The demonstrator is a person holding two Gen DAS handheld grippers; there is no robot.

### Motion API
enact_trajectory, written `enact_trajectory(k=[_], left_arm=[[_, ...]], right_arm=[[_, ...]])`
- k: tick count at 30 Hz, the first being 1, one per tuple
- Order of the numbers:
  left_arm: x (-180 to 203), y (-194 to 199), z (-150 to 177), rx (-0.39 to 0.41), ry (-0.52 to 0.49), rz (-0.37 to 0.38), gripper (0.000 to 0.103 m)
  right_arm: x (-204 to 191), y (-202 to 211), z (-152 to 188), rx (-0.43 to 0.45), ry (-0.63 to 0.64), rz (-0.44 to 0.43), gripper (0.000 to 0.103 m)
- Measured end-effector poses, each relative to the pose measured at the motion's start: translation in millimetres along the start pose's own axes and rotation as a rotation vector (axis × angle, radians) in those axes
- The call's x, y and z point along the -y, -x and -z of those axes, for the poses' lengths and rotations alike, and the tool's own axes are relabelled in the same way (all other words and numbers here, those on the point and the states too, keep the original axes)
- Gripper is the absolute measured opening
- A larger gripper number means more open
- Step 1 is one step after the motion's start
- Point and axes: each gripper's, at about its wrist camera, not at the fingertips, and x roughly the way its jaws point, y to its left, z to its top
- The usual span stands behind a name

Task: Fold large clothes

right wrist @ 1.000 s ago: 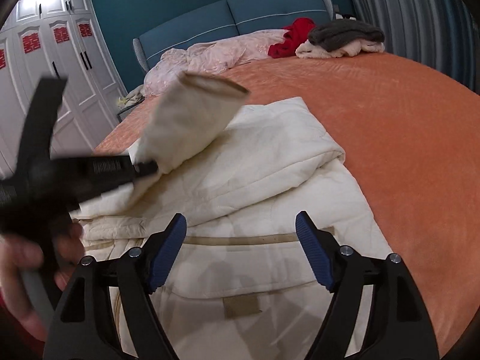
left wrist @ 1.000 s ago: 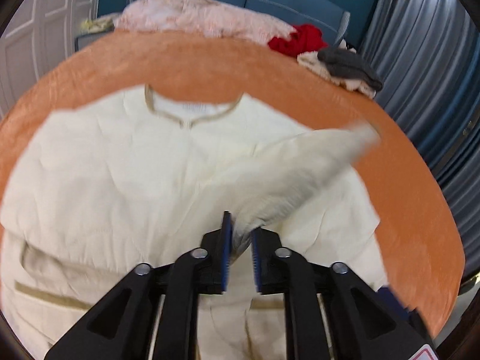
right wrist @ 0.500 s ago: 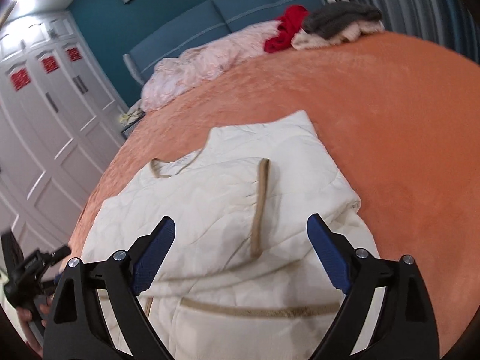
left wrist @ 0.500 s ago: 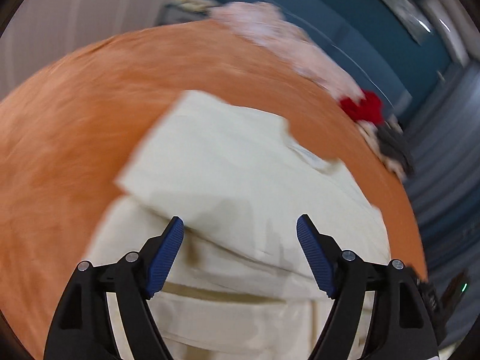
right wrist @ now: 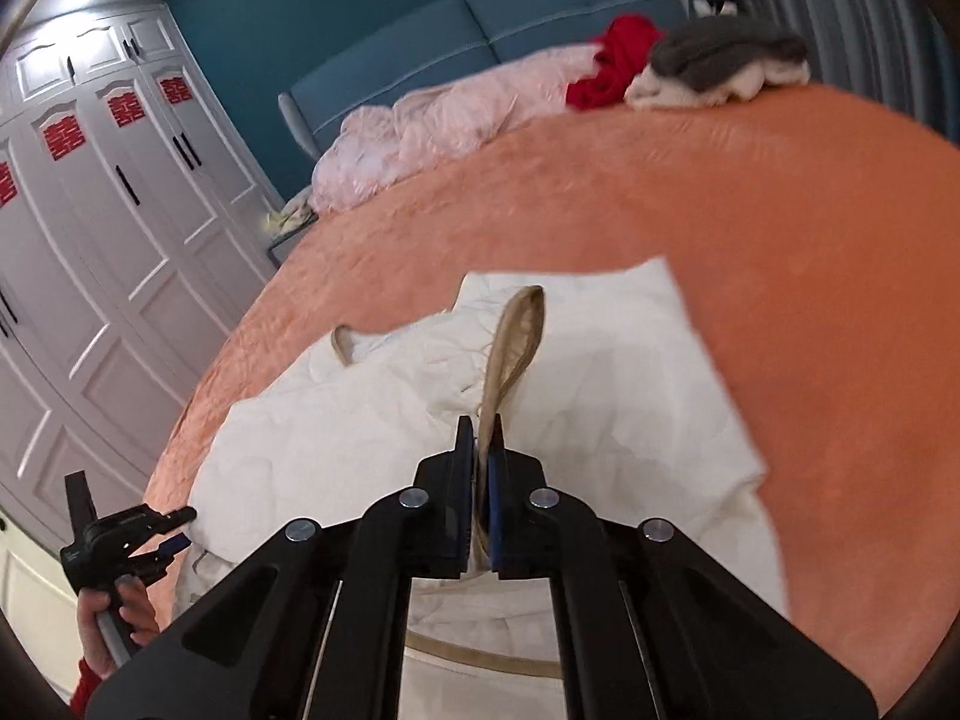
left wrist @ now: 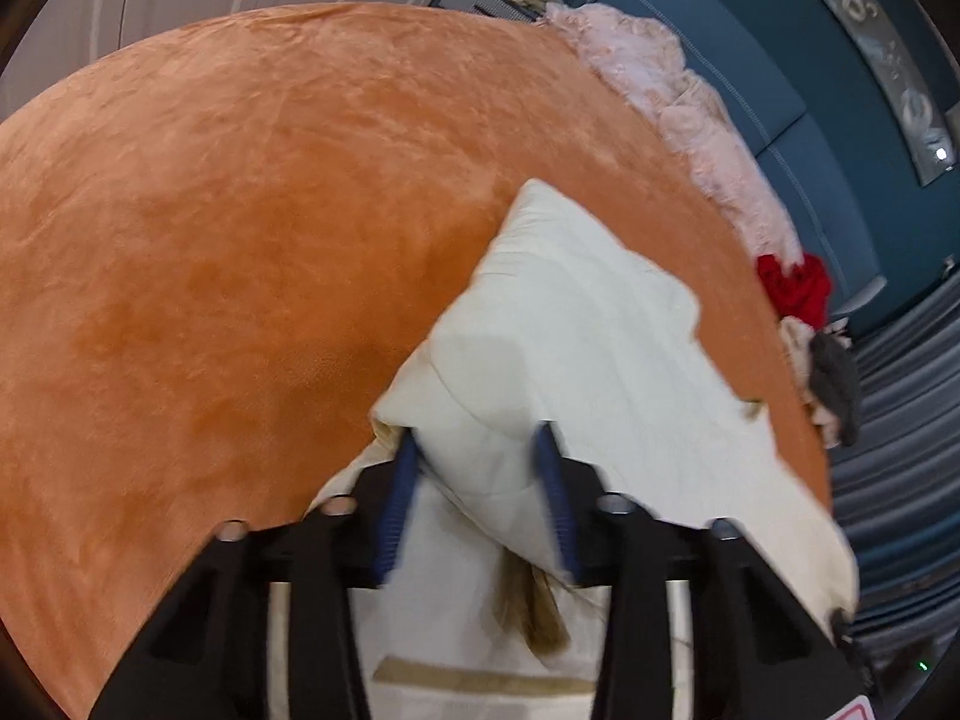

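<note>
The cream quilted jacket with tan trim (right wrist: pixel 372 438) lies spread on the orange velvet bedspread (right wrist: pixel 780 252), near the foot of the bed, with its neckline toward the headboard. Half a second ago both grippers hung open above it; now both have dropped onto the cloth.

The right gripper (right wrist: pixel 482 468) has its blue-padded fingers pressed together on the tan-edged cuff (right wrist: pixel 519 330) of the folded-over sleeve, and the cuff stands up as a loop just past the fingertips. In the earlier frame that sleeve lay flat across the chest with the gripper spread wide above it.

The left gripper (left wrist: pixel 480 480) has narrowed from its wide spread and straddles a thick folded edge of the jacket (left wrist: pixel 576 348); the fingers are partly open with cloth bulging between them, and motion blur hides whether the pads grip it. A tan strip of trim (left wrist: pixel 531 612) shows just below, between the black finger arms. From the right wrist view the same left gripper (right wrist: pixel 174 531) appears at the jacket's left edge, its fingers apart, held in the person's hand (right wrist: pixel 117 618).

At the head of the bed lie a crumpled pink blanket (right wrist: pixel 432 126), a red garment (right wrist: pixel 618 60) and a grey and cream pile of clothes (right wrist: pixel 720 63), well apart from the jacket. White panelled wardrobe doors (right wrist: pixel 102 228) stand to the left.
</note>
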Motion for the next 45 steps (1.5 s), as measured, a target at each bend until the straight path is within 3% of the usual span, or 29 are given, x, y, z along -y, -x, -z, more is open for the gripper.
enact_trajectory(k=[4, 8, 13, 20, 23, 27, 28, 31, 37, 41, 45], left_arm=[[2, -9, 5, 0.018, -0.071, -0.060, 0.017], [6, -12, 14, 0.053, -0.160, -0.115, 0.016], [16, -17, 27, 0.103, -0.283, -0.195, 0.016], [18, -19, 35, 0.150, -0.330, -0.238, 0.017], [17, -5, 32, 0.153, -0.320, -0.229, 0.021], [19, 31, 25, 0.165, -0.377, -0.196, 0.021], [22, 44, 19, 0.193, -0.402, -0.188, 0.021], [37, 60, 0, 0.235, -0.439, -0.164, 0.021], [87, 28, -55, 0.236, -0.481, -0.099, 0.021], [107, -18, -87, 0.194, -0.449, -0.051, 0.021], [110, -67, -108, 0.128, -0.396, -0.045, 0.021]], right_arm=[[15, -21, 22, -0.099, 0.019, 0.082, 0.003], [23, -40, 47, -0.157, 0.048, 0.132, 0.003], [20, -50, 62, -0.162, 0.087, 0.171, 0.003], [18, -52, 66, -0.163, 0.117, 0.190, 0.003], [15, -31, 60, -0.152, 0.115, 0.195, 0.011], [1, 6, 46, -0.077, 0.163, 0.205, 0.039], [-7, 16, 38, -0.043, 0.179, 0.189, 0.046], [-30, 17, 9, -0.002, 0.199, 0.114, 0.053], [-90, -52, -43, -0.024, 0.188, -0.198, 0.057], [-133, -141, -67, -0.107, 0.199, -0.247, 0.057], [-161, -216, -75, -0.204, 0.201, -0.239, 0.057]])
